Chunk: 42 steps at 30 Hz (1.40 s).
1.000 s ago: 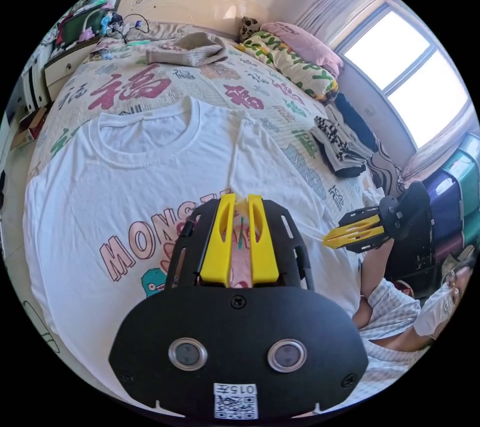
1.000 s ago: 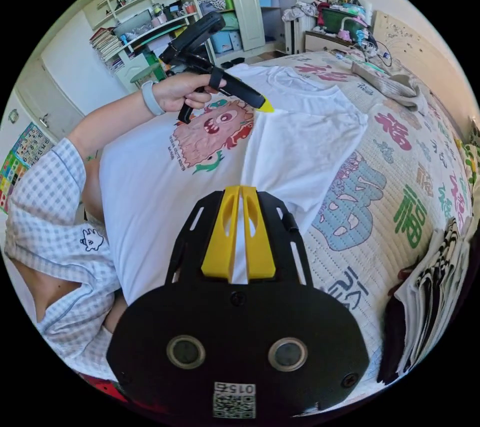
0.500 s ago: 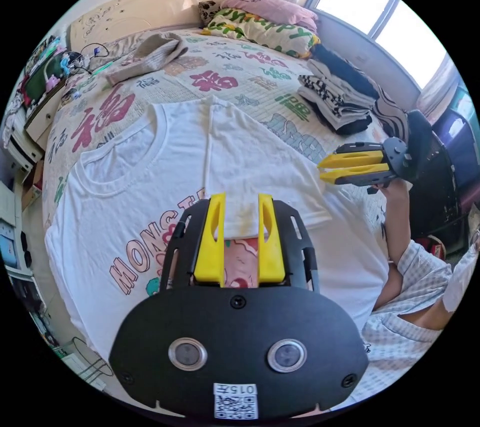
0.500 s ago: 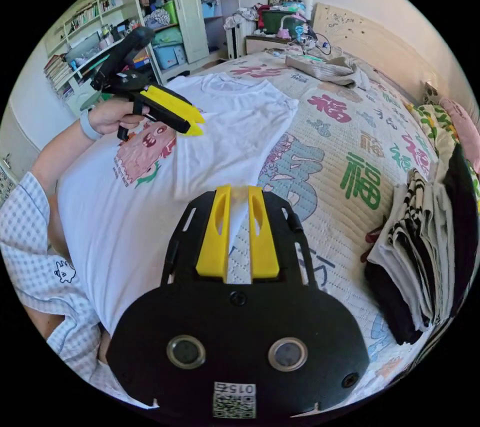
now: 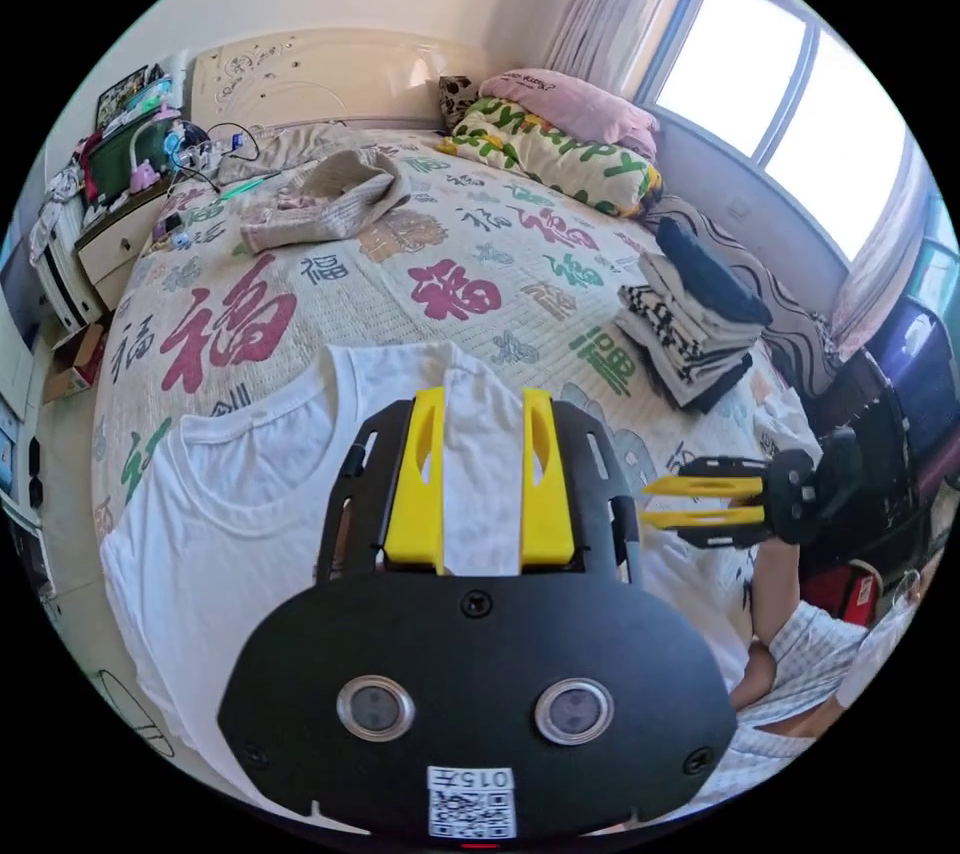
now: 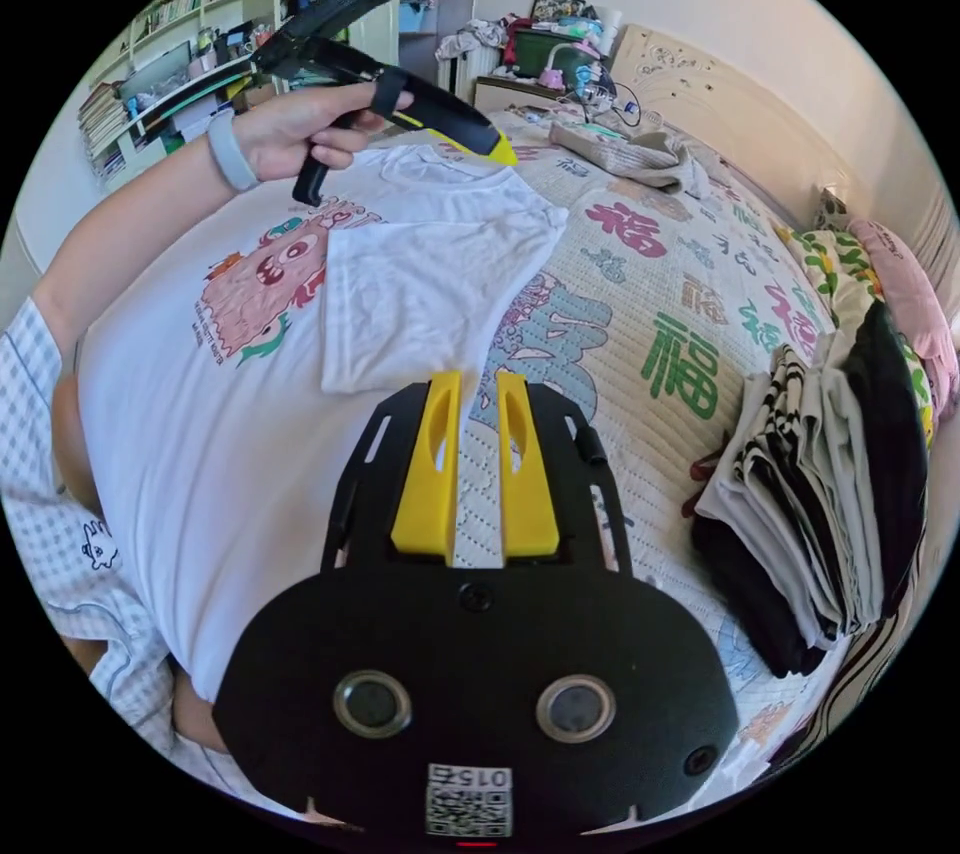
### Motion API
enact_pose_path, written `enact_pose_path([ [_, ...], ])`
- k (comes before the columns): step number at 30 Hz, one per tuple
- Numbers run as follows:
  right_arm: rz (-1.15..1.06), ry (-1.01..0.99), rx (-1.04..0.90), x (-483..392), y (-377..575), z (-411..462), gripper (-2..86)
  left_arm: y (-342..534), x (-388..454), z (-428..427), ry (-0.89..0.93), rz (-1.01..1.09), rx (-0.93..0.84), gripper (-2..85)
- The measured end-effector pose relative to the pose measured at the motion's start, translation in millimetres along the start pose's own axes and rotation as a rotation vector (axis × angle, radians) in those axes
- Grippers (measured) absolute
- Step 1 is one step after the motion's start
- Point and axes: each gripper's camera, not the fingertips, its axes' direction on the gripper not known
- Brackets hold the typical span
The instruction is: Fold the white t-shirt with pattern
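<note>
The white t-shirt (image 6: 200, 454) lies face up on the bed, its monster print (image 6: 262, 284) partly covered by a sleeve side folded inward (image 6: 420, 294). In the left gripper view the shirt's collar (image 5: 250, 454) shows below my left gripper (image 5: 483, 399), which hangs open above the folded shoulder and holds nothing. My right gripper (image 6: 475, 384) is open over the bedspread just off the shirt's edge. The right gripper (image 5: 655, 502) also shows from the side, both jaws apart. A hand holds the left gripper (image 6: 500, 154) above the collar.
A stack of folded clothes (image 6: 820, 514) sits on the patterned bedspread (image 5: 450, 284) to the side. Pillows (image 5: 550, 154) and a beige garment (image 5: 330, 194) lie near the headboard. Shelves and a wardrobe (image 6: 200, 44) stand behind the person's sleeve (image 6: 50, 514).
Both grippers were shut on the shirt's side a second ago. They have laid it over the print, opened, and drawn away.
</note>
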Motion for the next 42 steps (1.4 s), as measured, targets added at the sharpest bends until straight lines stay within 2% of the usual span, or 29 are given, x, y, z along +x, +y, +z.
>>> enact_pose_path([
  [3,-0.029,0.043,-0.013,-7,-2,6,5.0,-22,-9,39,-0.1,-0.036,-0.081,10.6],
  [5,-0.044,0.048,-0.017,-8,-3,8,4.1,-29,-14,59,-0.101,-0.039,-0.139,8.8],
  [7,-0.033,0.025,-0.018,-3,-2,9,0.7,-34,-18,78,-0.032,-0.011,-0.209,1.4],
  [12,0.051,-0.061,-0.021,17,4,6,-0.8,-45,-20,76,-0.038,-0.044,-0.122,-0.4],
  [18,0.035,-0.041,-0.056,16,7,9,-0.7,-45,-20,94,-0.099,-0.054,-0.127,1.0],
  [23,0.115,-0.048,0.015,29,13,-6,2.4,-38,-39,70,-0.082,-0.113,-0.064,9.8],
  [25,0.129,-0.095,0.098,35,20,-19,3.4,-24,-41,46,-0.003,-0.064,-0.044,11.3],
  [27,0.095,-0.135,0.127,33,22,-26,3.8,-6,-41,32,0.053,-0.023,-0.096,12.4],
  [30,0.069,-0.152,0.131,28,22,-32,5.4,41,-42,1,0.032,0.024,-0.111,13.6],
  [35,-0.138,-0.38,0.112,-3,13,-37,6.7,105,-57,-20,0.07,-0.023,-0.124,12.8],
  [40,-0.172,-0.191,-0.085,-27,2,-5,7.4,123,-66,-14,0.081,-0.078,-0.091,9.7],
  [42,-0.163,-0.184,-0.077,-25,2,-3,5.7,127,-65,-14,0.065,-0.078,-0.082,7.8],
])
